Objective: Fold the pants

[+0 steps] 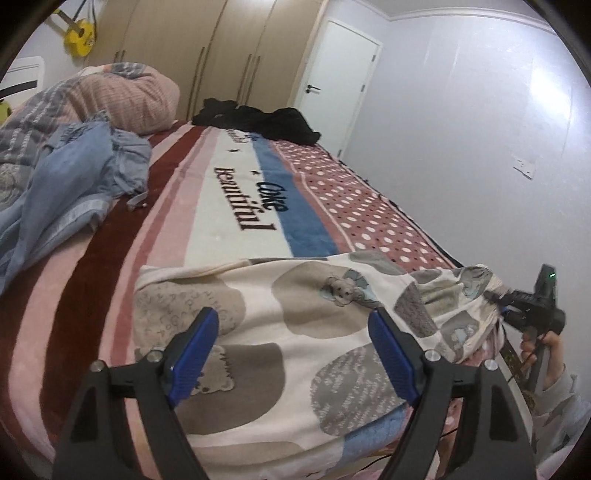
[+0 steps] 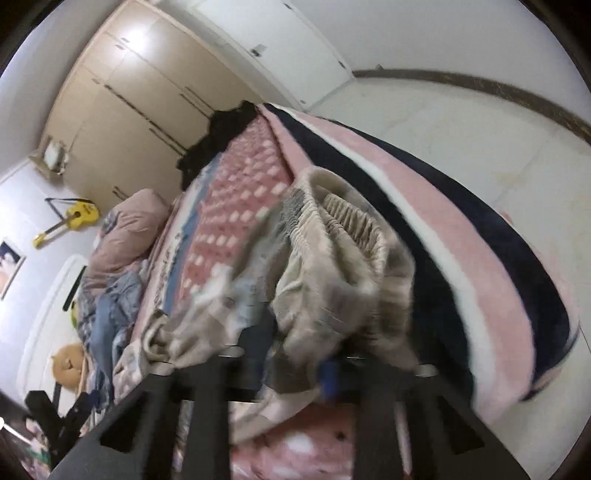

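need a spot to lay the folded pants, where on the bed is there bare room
Free: the striped blanket's white and blue lettered bands and the pink dotted band, between the cream bear-print pants and the black clothes pile. Crowded: the far left, under the crumpled blue denim garment and the pink striped pillow.

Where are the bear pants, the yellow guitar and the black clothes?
bear pants (image 1: 295,332), left wrist view, on the spread-out cream fabric.
yellow guitar (image 1: 79,35), left wrist view, on its body on the wall.
black clothes (image 1: 266,122), left wrist view, middle of the pile.
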Demonstrator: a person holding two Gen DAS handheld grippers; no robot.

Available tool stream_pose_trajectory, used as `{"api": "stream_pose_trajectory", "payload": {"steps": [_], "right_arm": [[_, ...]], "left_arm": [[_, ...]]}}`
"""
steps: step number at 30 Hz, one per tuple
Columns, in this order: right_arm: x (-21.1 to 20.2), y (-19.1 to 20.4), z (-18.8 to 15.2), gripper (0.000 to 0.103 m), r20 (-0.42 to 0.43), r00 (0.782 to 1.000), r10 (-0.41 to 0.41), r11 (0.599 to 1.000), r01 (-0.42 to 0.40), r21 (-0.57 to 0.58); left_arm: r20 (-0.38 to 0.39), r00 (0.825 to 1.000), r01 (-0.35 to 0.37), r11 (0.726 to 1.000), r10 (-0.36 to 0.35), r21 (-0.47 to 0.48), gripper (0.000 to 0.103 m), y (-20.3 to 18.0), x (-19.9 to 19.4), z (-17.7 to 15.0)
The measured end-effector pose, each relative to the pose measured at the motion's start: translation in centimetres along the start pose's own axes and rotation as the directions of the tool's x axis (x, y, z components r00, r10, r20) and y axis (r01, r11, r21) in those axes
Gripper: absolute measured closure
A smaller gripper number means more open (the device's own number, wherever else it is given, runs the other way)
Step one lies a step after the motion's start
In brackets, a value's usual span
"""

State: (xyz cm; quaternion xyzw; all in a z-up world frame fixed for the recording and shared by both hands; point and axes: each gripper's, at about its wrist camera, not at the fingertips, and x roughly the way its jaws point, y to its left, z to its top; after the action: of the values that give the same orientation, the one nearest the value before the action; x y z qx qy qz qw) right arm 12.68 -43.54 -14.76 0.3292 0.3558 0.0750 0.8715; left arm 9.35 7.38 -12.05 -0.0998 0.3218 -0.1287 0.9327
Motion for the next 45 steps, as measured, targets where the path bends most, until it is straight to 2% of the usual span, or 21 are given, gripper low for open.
{"api": "stream_pose_trajectory", "payload": {"steps": [5,9,14,17,19,21,23,24,26,27,30,31,33,34,37,41,45], "right_arm": [[-0.3,7.0,1.3,0.094,0.077,0.993,0.087,0.987,-0.075,-0.142],[1.0,14.9,1.1,0.095,0.042,0.981,0.188,0.942,-0.168,-0.292],[4.9,25.4,-2.6,0.097,-0.094,0.954,0.285,0.831,-0.294,-0.472],[8.1,31.0,-6.6,0.099,-0.229,0.924,0.308,0.737,-0.384,-0.557],[10.2,33.8,-9.8,0.101,-0.324,0.899,0.295,0.680,-0.436,-0.590],[11.8,35.0,-12.7,0.101,-0.396,0.874,0.282,0.632,-0.480,-0.608],[12.6,36.1,-15.3,0.101,-0.443,0.862,0.245,0.589,-0.495,-0.639],[12.9,36.2,-16.0,0.101,-0.458,0.858,0.233,0.580,-0.501,-0.642],[12.9,35.8,-16.5,0.100,-0.473,0.852,0.223,0.588,-0.505,-0.632],[12.5,35.2,-16.3,0.098,-0.464,0.859,0.217,0.596,-0.492,-0.634],[11.1,34.0,-14.6,0.097,-0.388,0.902,0.188,0.606,-0.418,-0.677],[10.7,33.5,-13.9,0.090,-0.356,0.920,0.164,0.612,-0.378,-0.695],[10.2,32.3,-12.1,0.076,-0.313,0.941,0.128,0.639,-0.320,-0.699],[9.8,31.3,-11.4,0.074,-0.295,0.949,0.110,0.658,-0.292,-0.694],[8.8,28.5,-9.3,0.074,-0.242,0.967,0.073,0.703,-0.222,-0.675],[7.9,25.0,-7.2,0.074,-0.232,0.971,0.063,0.763,-0.196,-0.615],[7.8,22.5,-6.6,0.074,-0.242,0.968,0.060,0.788,-0.195,-0.584]], "left_arm": [[0.007,0.999,-0.043,0.999,0.043,-0.016,0.023,1.2,-0.5,-0.3],[0.017,0.998,-0.056,0.998,0.057,-0.041,0.023,2.7,-1.2,-0.6],[0.031,0.996,-0.086,0.993,0.089,-0.080,0.023,5.1,-2.5,-1.1],[0.043,0.993,-0.110,0.988,0.115,-0.105,0.023,6.7,-3.6,-1.3],[0.053,0.990,-0.123,0.984,0.131,-0.128,0.023,7.9,-4.3,-1.5],[0.061,0.988,-0.132,0.979,0.143,-0.158,0.023,9.3,-5.0,-1.7],[0.061,0.987,-0.135,0.973,0.148,-0.185,0.023,10.4,-5.4,-2.0],[0.059,0.988,-0.132,0.972,0.146,-0.196,0.023,10.8,-5.5,-2.1],[0.052,0.991,-0.108,0.973,0.121,-0.204,0.023,11.2,-5.6,-2.3],[0.045,0.995,-0.081,0.976,0.092,-0.203,0.022,11.3,-5.4,-2.3],[0.033,0.999,0.021,0.981,-0.015,-0.191,0.021,10.5,-4.7,-2.0],[0.028,0.999,0.048,0.982,-0.044,-0.184,0.021,10.0,-4.3,-1.8],[0.009,0.994,0.109,0.980,-0.109,-0.169,0.021,8.7,-3.2,-1.3],[-0.003,0.989,0.143,0.976,-0.145,-0.165,0.021,8.1,-2.5,-1.1],[-0.061,0.959,0.259,0.944,-0.276,-0.203,0.021,6.4,0.2,-0.6],[-0.140,0.912,0.315,0.878,-0.385,-0.360,0.021,6.0,4.0,-1.0],[-0.160,0.871,0.360,0.823,-0.466,-0.439,0.021,5.2,5.7,-1.8]]}}
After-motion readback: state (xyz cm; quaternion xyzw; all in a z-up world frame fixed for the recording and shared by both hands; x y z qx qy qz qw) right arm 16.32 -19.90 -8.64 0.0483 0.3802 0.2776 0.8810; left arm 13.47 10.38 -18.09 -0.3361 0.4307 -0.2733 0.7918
